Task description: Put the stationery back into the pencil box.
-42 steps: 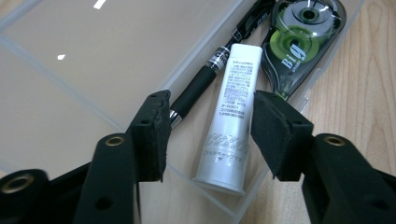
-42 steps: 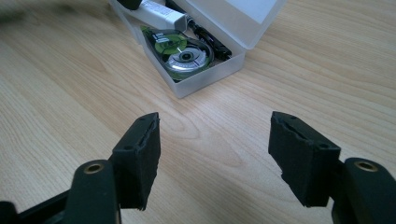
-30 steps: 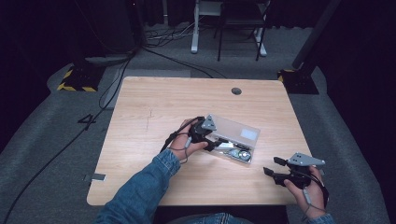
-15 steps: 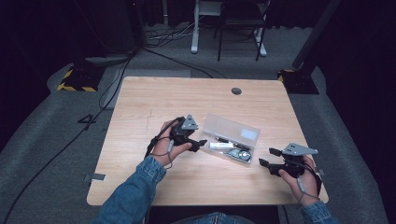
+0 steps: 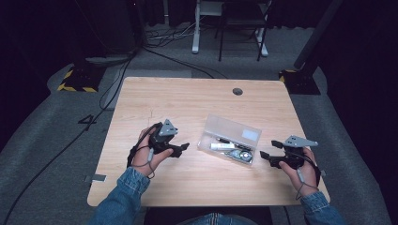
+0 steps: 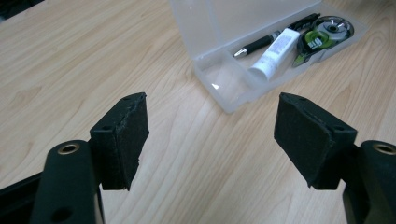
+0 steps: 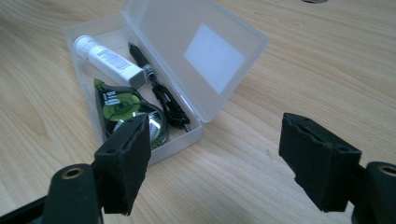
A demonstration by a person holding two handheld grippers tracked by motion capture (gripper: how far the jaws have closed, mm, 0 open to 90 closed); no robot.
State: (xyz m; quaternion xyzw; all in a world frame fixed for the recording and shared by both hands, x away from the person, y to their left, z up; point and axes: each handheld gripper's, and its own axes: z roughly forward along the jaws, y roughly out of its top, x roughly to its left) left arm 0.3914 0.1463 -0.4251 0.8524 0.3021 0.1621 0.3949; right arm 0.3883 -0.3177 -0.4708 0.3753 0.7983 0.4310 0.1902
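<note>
A clear plastic case point(image 5: 233, 131) lies open at the table's middle right, its lid tilted up at the back. Inside lie a white tube point(image 5: 222, 146), a black pen point(image 5: 236, 144) and a green correction-tape roller point(image 5: 243, 157). My left gripper point(image 5: 181, 149) hovers to the left of the case, apart from it, open; its jaws have just been opening with nothing between them. My right gripper point(image 5: 264, 157) sits just right of the case, open too, its jaws also just widened on nothing. In the left gripper view the case point(image 6: 223, 83) lies ahead of the gripper point(image 6: 212, 128); in the right gripper view the roller point(image 7: 122, 105) shows past the gripper point(image 7: 215, 150).
The wooden table point(image 5: 178, 103) has a round cable hole point(image 5: 237, 91) near its far edge. Bare wood lies to the left of and behind the case. Cables and a yellow-black striped base point(image 5: 75, 79) sit on the floor beyond the table.
My left gripper has pulled back leftward from the case's left end and stands apart from it. My right gripper has shifted a little toward the case. Both pairs of jaws stand wider.
</note>
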